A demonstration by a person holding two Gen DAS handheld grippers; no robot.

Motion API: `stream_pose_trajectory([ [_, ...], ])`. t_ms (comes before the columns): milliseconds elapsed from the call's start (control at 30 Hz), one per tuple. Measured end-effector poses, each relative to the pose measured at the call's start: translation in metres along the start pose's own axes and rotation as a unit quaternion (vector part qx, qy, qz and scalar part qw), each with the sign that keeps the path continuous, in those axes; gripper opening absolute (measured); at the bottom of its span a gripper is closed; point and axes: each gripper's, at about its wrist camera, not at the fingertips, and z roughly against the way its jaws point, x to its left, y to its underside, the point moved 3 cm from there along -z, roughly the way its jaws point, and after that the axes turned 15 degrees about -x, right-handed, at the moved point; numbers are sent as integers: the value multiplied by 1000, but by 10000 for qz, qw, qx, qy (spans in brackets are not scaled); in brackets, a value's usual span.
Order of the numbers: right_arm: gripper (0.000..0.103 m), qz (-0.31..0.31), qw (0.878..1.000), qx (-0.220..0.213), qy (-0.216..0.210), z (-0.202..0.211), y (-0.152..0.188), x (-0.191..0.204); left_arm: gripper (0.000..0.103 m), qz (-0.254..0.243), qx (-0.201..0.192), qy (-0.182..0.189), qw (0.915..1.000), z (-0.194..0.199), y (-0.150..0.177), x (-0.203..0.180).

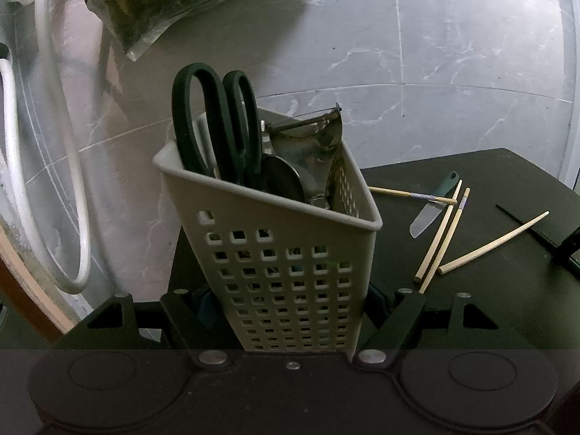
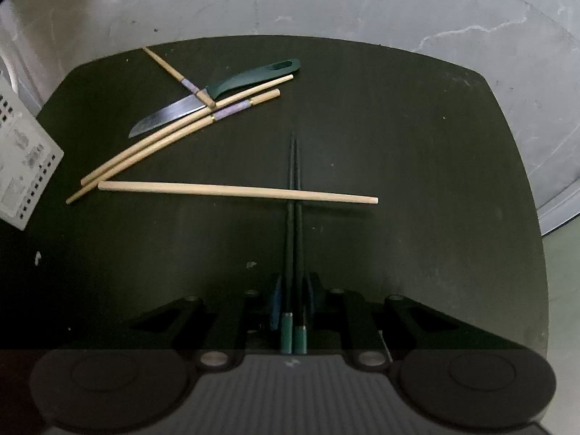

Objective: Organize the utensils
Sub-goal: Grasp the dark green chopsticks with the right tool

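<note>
My left gripper (image 1: 290, 301) is shut on the lower part of a pale perforated utensil basket (image 1: 290, 253), holding it tilted over the left edge of a dark table (image 1: 471, 290). Inside stand black-handled scissors (image 1: 203, 119) and a metal peeler (image 1: 319, 145). My right gripper (image 2: 293, 290) is shut on a pair of dark chopsticks (image 2: 293, 166) with green ends, which point away over the table. A plain wooden chopstick (image 2: 235, 191) lies across them. Further left lie a green-handled knife (image 2: 217, 98) and wooden chopsticks with purple bands (image 2: 174, 137).
The basket's corner (image 2: 25, 166) shows at the left of the right wrist view. A white hose (image 1: 21, 181) and a plastic bag (image 1: 163, 0) lie on the grey marble floor (image 1: 435, 54) beyond the table.
</note>
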Motion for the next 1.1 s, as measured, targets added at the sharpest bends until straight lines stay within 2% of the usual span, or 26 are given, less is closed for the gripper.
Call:
stream_pose_trajectory([
  [100,30,-50,10000,-3,-78,-3,-2,1,78,1,-1,3,10000,0,0,0],
  [433,31,2,10000,2,-82,-19,-17,2,78,-10,-12,8,10000,1,0,0],
  [500,26,76,10000,37,-32,-23,-20,4,78,-16,-13,11,10000,1,0,0],
  [733,24,73,9999,127,25,-29,-27,4,78,-25,-24,22,10000,1,0,0],
  [767,13,31,9999,113,45,-30,-27,3,78,-28,-23,22,10000,1,0,0],
  [800,12,23,9999,117,33,-30,-27,3,78,-27,-24,23,10000,1,0,0],
  [1100,11,23,9997,201,-103,-24,-19,-6,78,-16,-43,23,10000,2,0,0],
])
